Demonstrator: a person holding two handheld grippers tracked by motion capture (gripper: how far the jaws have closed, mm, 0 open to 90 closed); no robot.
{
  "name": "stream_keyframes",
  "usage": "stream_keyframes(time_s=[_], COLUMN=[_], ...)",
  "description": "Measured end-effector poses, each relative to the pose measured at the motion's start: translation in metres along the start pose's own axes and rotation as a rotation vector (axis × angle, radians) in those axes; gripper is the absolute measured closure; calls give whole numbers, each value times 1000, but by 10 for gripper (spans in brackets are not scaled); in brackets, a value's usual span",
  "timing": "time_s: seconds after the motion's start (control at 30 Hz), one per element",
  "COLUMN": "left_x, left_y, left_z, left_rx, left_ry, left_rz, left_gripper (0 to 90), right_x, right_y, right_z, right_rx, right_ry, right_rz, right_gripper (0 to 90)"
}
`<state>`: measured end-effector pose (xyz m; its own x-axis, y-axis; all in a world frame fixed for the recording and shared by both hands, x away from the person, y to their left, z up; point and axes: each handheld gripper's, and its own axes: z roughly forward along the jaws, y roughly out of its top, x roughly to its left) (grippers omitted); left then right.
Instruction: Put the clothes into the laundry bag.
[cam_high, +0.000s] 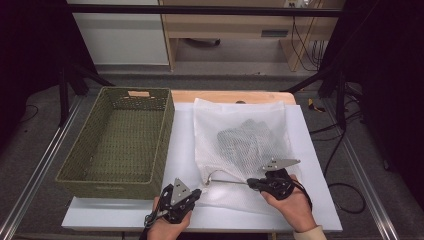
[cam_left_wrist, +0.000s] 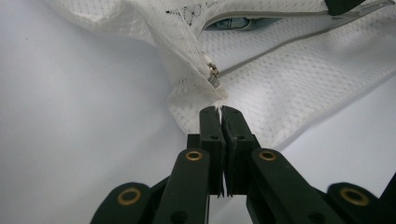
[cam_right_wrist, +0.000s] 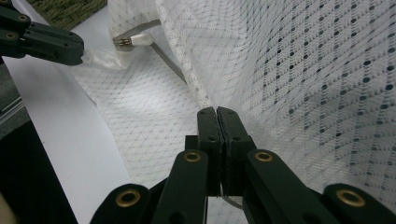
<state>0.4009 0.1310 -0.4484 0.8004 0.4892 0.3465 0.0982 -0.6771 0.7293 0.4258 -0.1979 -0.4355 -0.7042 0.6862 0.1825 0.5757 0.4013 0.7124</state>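
A white mesh laundry bag (cam_high: 212, 120) lies on the white table (cam_high: 320, 210), with a grey garment (cam_high: 247, 137) inside it. Its zipper (cam_high: 227, 181) runs along the near edge between my two grippers. My left gripper (cam_high: 196, 191) is shut on the bag's near-left corner (cam_left_wrist: 196, 91), just below the metal zipper end (cam_left_wrist: 213, 71). My right gripper (cam_high: 253, 183) is shut on the mesh (cam_right_wrist: 280, 70) at the bag's near edge, further along the zipper. In the right gripper view the left gripper (cam_right_wrist: 77, 49) pinches the corner beside the zipper end (cam_right_wrist: 126, 41).
A green woven basket (cam_high: 105, 189) stands to the left of the bag, with nothing in it. A wooden board (cam_high: 225, 96) edges the table at the back. Black frame legs and cables stand on the floor around the table.
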Motion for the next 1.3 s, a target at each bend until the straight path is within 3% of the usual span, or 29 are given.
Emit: stream_keyframes(time_s=[0.2,0.4,1.07,1.3], left_x=[3,0,-9,-11], left_y=[-8,-17,-23,-24], left_z=[-8,-6,-16,-18], left_rx=[-1,12,22,26], left_ry=[4,-20,-24,-14], left_rz=[-15,-27,-16,-24], left_gripper=[883,883,883,883], right_x=[4,7,11,12], right_y=[-1,-4,-14,-16], right_z=[2,6,20,21], right_rx=[16,43,123,127], right_ry=[3,8,-2,-6], right_rz=[-1,-11,-17,-29], right_gripper=[891,890,889,887])
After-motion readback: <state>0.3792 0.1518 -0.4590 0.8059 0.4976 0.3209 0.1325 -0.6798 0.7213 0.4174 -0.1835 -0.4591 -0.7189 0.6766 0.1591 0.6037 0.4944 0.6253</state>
